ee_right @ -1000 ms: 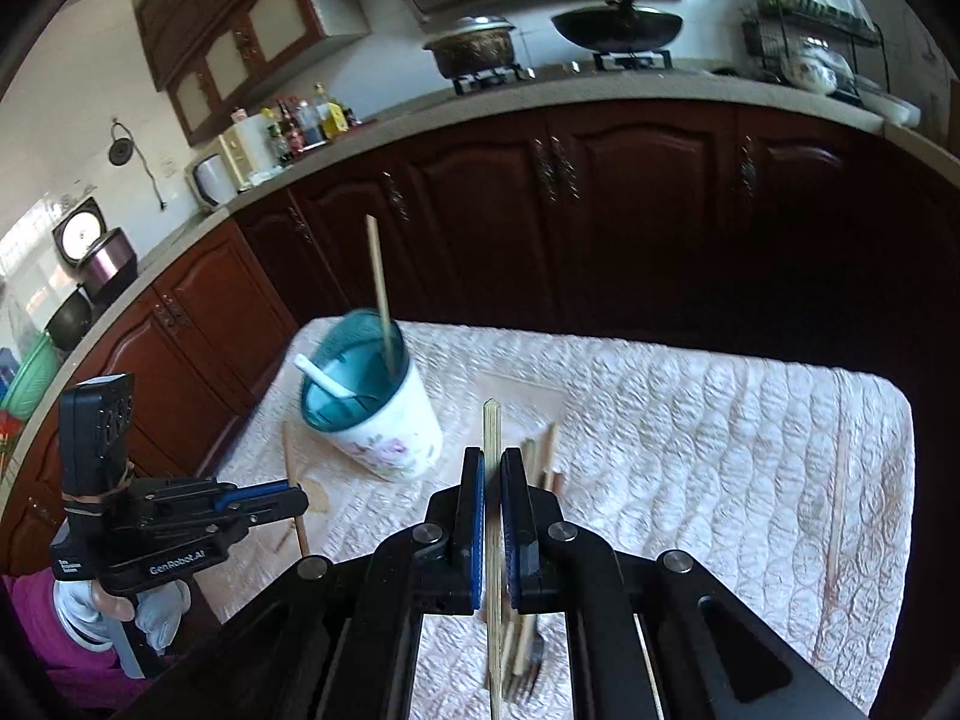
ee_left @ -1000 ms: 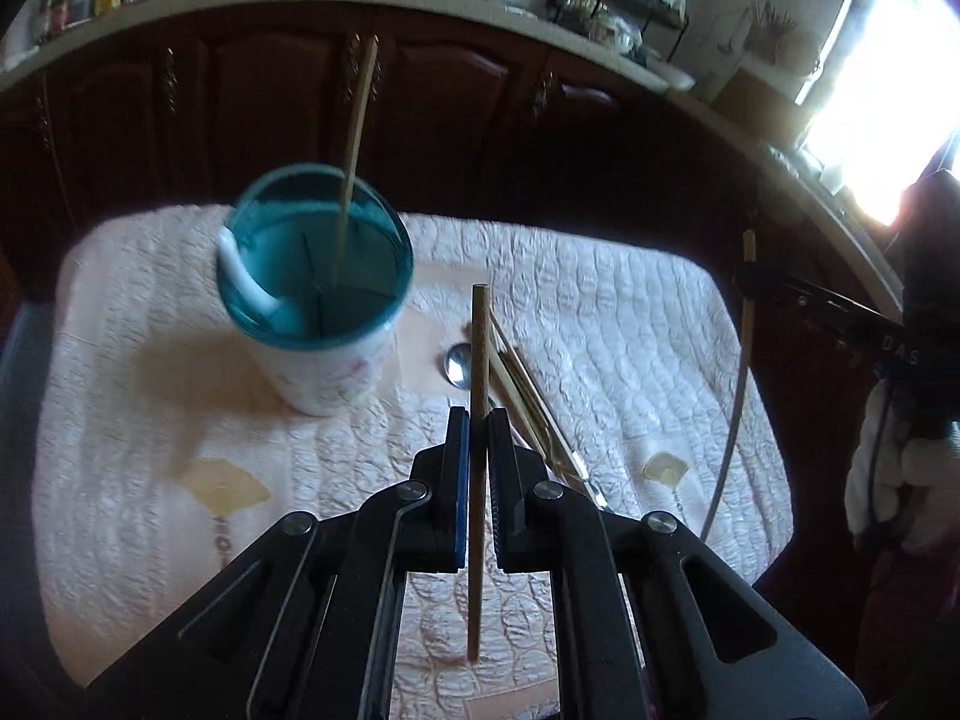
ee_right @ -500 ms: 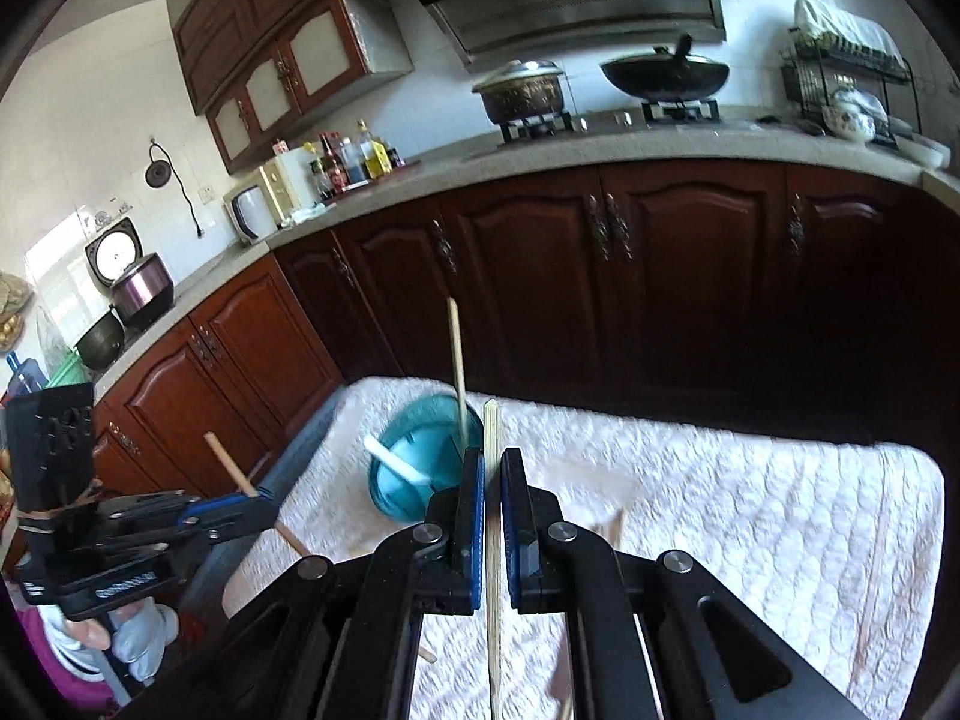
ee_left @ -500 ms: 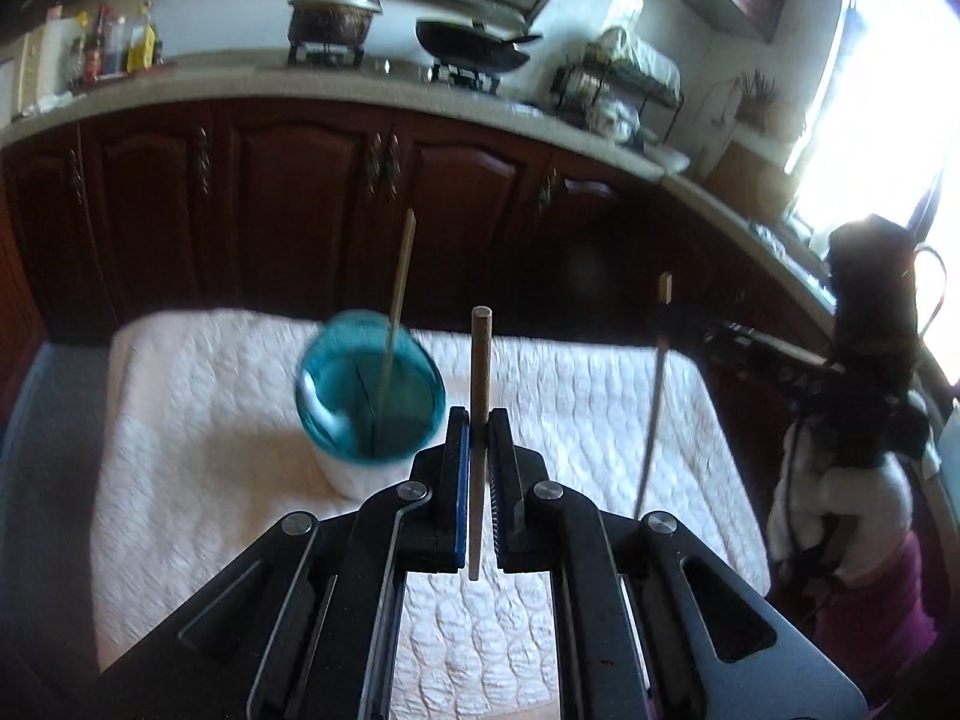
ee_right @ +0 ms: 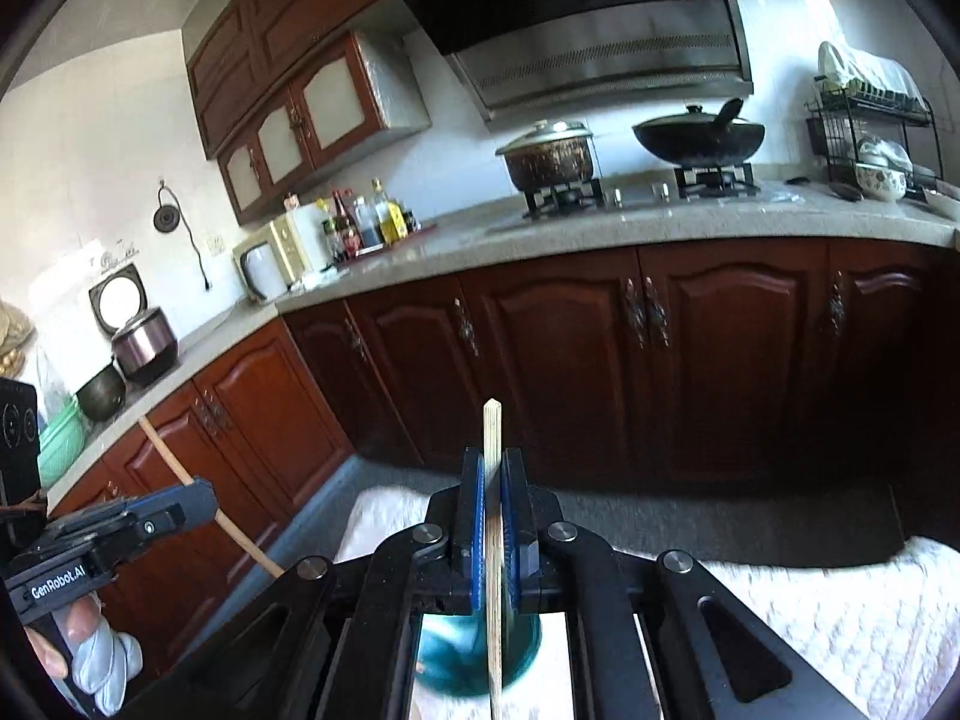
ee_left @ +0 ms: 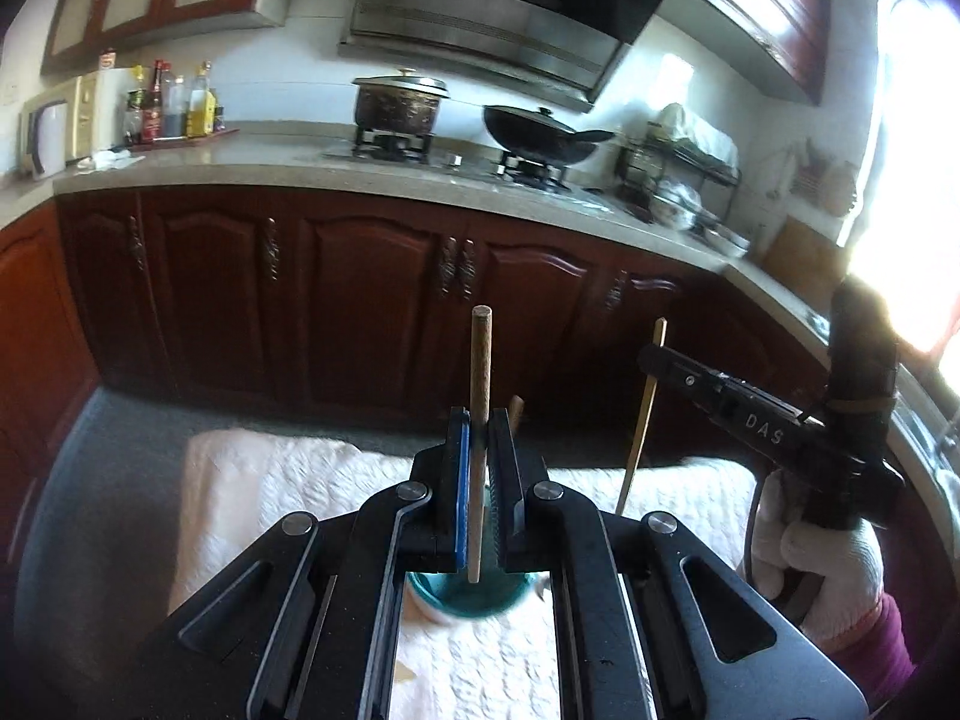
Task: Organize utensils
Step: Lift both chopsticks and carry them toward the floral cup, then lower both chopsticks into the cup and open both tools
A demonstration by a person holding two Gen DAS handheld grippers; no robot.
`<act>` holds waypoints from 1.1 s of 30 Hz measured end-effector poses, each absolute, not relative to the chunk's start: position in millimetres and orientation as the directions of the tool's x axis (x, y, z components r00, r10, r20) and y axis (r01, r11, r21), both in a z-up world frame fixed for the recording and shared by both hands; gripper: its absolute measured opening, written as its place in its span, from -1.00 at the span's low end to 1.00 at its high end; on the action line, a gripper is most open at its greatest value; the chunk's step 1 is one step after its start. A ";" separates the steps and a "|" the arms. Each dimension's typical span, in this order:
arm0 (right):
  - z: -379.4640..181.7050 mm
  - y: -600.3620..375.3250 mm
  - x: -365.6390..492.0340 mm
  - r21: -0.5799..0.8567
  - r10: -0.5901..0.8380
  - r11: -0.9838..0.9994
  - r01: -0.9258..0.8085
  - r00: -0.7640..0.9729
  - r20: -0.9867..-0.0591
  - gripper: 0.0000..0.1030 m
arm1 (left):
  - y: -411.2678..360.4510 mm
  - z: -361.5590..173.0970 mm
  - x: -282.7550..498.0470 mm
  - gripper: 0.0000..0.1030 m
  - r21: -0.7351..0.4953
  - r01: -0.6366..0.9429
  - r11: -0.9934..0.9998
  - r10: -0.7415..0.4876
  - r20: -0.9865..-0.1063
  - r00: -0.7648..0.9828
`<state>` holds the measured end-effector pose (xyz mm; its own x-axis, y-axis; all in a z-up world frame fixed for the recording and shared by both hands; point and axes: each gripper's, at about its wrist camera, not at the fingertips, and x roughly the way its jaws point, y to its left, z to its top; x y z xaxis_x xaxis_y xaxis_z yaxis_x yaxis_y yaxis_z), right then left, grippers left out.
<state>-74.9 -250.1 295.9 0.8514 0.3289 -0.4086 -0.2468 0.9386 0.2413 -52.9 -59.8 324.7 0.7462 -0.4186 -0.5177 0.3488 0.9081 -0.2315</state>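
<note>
Both hands have lifted since a moment ago. My left fingers (ee_left: 478, 468) pinch a round chopstick (ee_left: 481, 360), my right fingers (ee_right: 492, 516) a square chopstick (ee_right: 492, 444), both upright. The cup (ee_left: 468, 597) now sits low and near on the tabletop (ee_left: 252, 480), so dropping them in seems next.

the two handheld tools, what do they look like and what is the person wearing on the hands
Both tools are black, with angular cut-out arms, silver round pivot screws and blue pads inside the fingers. The left tool carries white "GenRobot.AI" lettering on its side, the right tool white "DAS". The right hand wears a white knitted glove and a magenta sleeve; the left hand wears a pale glove.
</note>
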 end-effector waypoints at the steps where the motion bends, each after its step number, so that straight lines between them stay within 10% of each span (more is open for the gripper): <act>1: 296.9 -248.3 -68.7 0.244 0.329 0.938 -0.247 0.855 -0.401 -0.91 | -59.5 322.5 -47.1 -0.91 -0.229 0.342 0.911 -0.412 -0.521 0.748; 33: 194.6 -243.0 -6.0 0.270 0.346 0.935 -0.230 0.760 -0.550 -0.71 | -106.7 207.4 13.8 -0.91 -0.162 0.247 0.955 -0.289 -0.685 0.669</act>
<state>-6.0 -243.0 194.6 0.7601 0.3459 -0.5501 -0.2302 0.9350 0.2700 13.8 -106.7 207.4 0.6686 -0.2892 -0.6851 0.2469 0.9554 -0.1622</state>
